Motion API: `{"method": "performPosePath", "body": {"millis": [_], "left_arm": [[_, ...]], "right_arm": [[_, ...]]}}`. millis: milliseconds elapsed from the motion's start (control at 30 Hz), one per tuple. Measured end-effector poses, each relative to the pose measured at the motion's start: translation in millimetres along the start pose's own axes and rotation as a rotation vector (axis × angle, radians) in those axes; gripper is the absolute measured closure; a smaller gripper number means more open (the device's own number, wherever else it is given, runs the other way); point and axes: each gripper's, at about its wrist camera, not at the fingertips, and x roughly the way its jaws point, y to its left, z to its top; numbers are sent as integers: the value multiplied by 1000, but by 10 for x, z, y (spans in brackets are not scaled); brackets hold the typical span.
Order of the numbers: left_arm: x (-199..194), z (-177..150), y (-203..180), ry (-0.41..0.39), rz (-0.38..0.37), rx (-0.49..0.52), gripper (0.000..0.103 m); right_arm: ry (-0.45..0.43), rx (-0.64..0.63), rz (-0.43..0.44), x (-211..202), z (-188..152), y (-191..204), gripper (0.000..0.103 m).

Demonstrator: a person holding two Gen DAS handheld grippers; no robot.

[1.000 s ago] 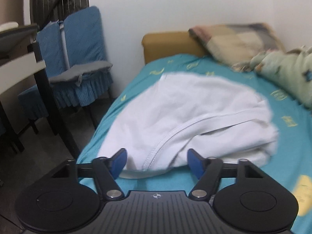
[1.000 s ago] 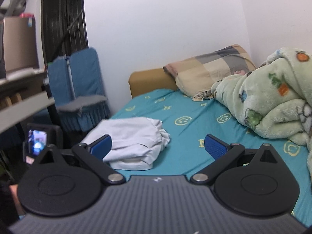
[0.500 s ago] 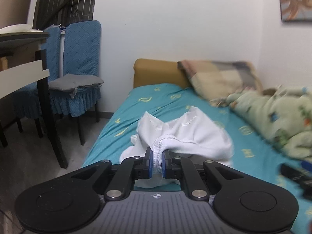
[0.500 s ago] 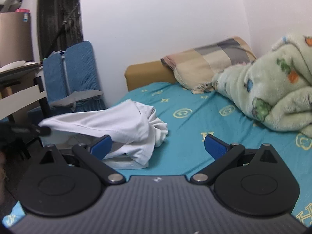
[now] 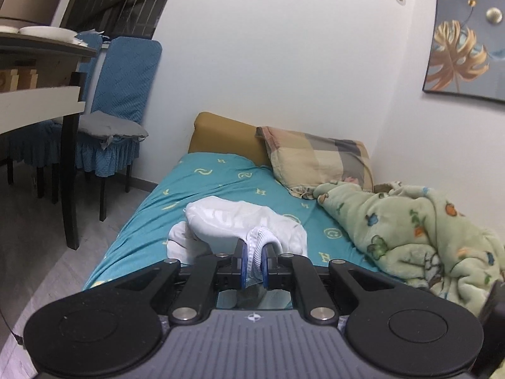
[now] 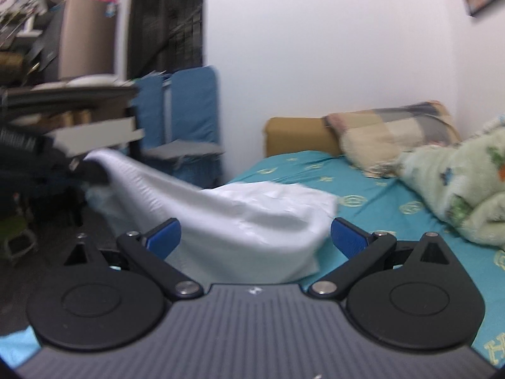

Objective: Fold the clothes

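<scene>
A white garment [image 5: 240, 224] lies bunched on the teal bed sheet [image 5: 205, 183]. My left gripper [image 5: 254, 263] is shut on the garment's stitched hem and holds it lifted above the bed. In the right wrist view the garment [image 6: 252, 221] stretches up and to the left, where the left gripper [image 6: 91, 170] grips its edge. My right gripper [image 6: 255, 237] is open, its blue pads either side of the garment's near fold, not closed on it.
A green patterned blanket [image 5: 410, 233] is heaped on the bed's right side. A checked pillow [image 5: 315, 164] leans at the yellow headboard [image 5: 221, 135]. Blue-covered chairs [image 5: 120, 110] and a desk [image 5: 38, 72] stand left of the bed over grey floor.
My left gripper closed on the garment's hem and lifted it up and back. My right gripper moved in close to the garment, still open.
</scene>
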Motion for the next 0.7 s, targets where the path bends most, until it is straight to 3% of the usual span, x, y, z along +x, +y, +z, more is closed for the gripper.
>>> {"method": "performPosePath", "body": {"millis": [133,267,433,567,700], "left_arm": [[22,-54,27,2,-1,4,93],[141,-46,15,1,0,5,93],[254,-39,-29,0,28,26,93],[278,-41,-73,6,2,22,93],[264,-55,-137,-17,-19,30,93]], "right_arm": [[36,-71,78,150,-131,235,0],[81,-95,65,361,-259,349,0],[52,168,-35,412,-151,-111,0],[13,370,-100,345,-56,-481,0],[126,364,-144,482,-165,-554,0]]}}
